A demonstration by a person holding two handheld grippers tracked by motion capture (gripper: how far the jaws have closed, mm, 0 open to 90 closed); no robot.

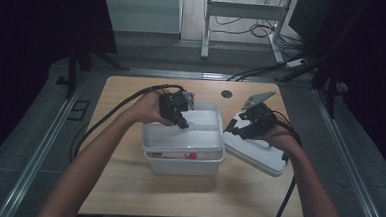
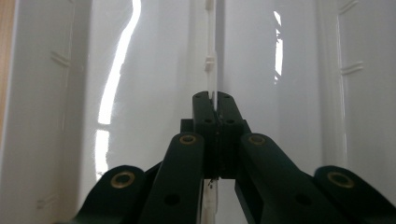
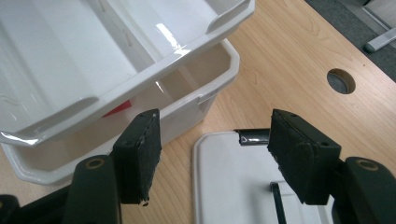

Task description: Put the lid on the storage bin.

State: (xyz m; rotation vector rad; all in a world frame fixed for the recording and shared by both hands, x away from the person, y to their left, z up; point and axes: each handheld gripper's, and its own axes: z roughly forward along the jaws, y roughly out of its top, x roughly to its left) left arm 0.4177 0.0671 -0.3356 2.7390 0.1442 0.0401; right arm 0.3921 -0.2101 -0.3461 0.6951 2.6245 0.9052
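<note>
Left gripper point(image 1: 180, 119) is clenched on the thin centre divider of the white plastic inner tray point(image 1: 199, 137), held tilted above the white rectangular plastic box point(image 1: 185, 164) at table centre. Right gripper point(image 3: 212, 163) is released, hovering over the flat white lid point(image 3: 233, 186) lying right of the box. Tray hides most of the box contents; a red item point(image 3: 119, 109) is partly visible.

1. The left gripper point(image 1: 180, 110) is black, with a grey plate on top at the frame's centre and a thick black cable looping off toward the lower left
2. The right gripper point(image 1: 240, 125) is black too, topped by a grey three-cornered plate, its cable trailing to the lower right
3. In the left gripper view, brass-coloured rivets sit in the black linkage arms
4. In the right gripper view, the jaws end in blocky black pads
5. Both forearms are bare, no sleeves
</note>
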